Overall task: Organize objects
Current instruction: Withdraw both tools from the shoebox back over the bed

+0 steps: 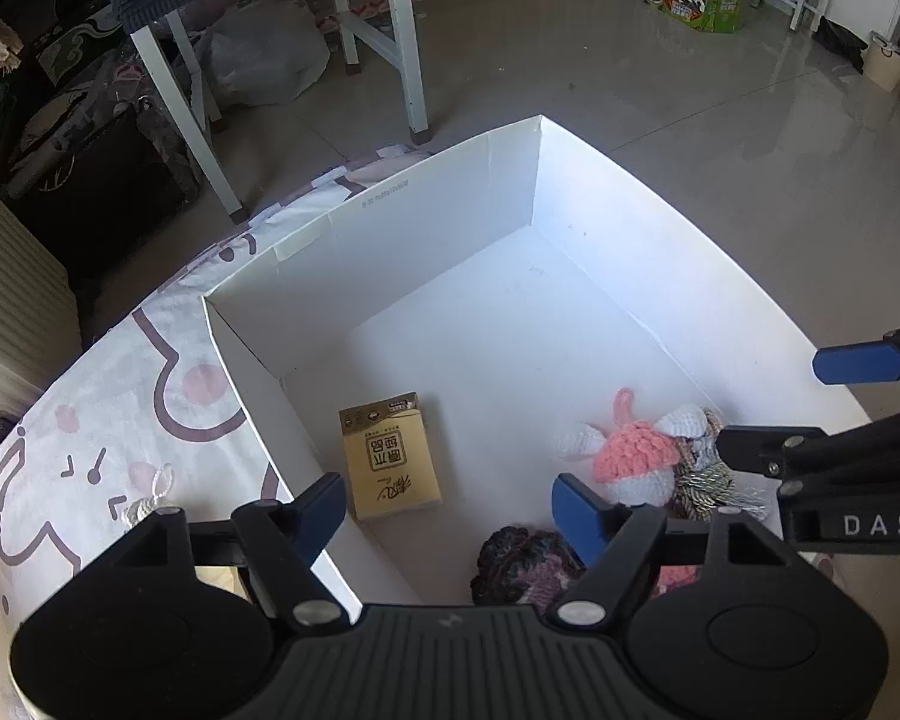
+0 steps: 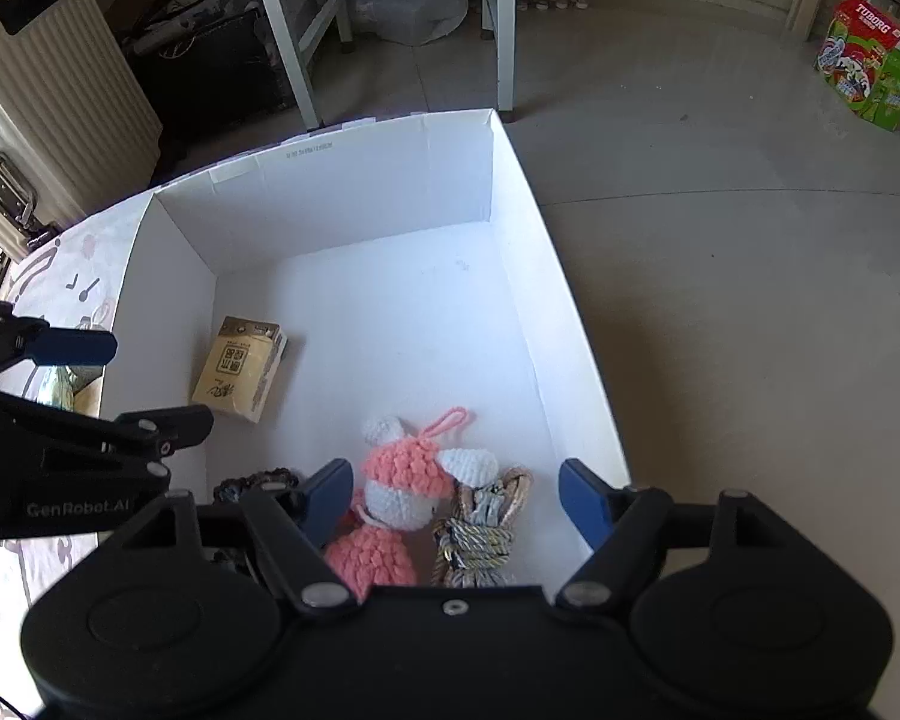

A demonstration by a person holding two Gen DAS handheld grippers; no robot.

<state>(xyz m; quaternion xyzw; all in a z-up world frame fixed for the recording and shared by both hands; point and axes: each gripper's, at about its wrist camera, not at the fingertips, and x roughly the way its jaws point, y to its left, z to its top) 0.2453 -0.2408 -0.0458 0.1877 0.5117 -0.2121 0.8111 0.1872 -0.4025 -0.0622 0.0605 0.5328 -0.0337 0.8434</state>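
Nearest to the left wrist camera is the left gripper, its two blue fingers standing wide apart with nothing between them, above the near end of a white box. Inside the box, a yellow tissue pack lies flat at about 11 o'clock from the gripper. A pink and white knitted doll lies at 2 o'clock, touching a gold tassel knot. A dark knitted piece lies just under the right finger. The box rests on a printed cloth.

Closest in the right wrist view, the right gripper is also spread open and grips nothing; the doll and the tassel knot lie on the box floor between its fingers. The tissue pack lies at 10 o'clock, near the left wall of the box.
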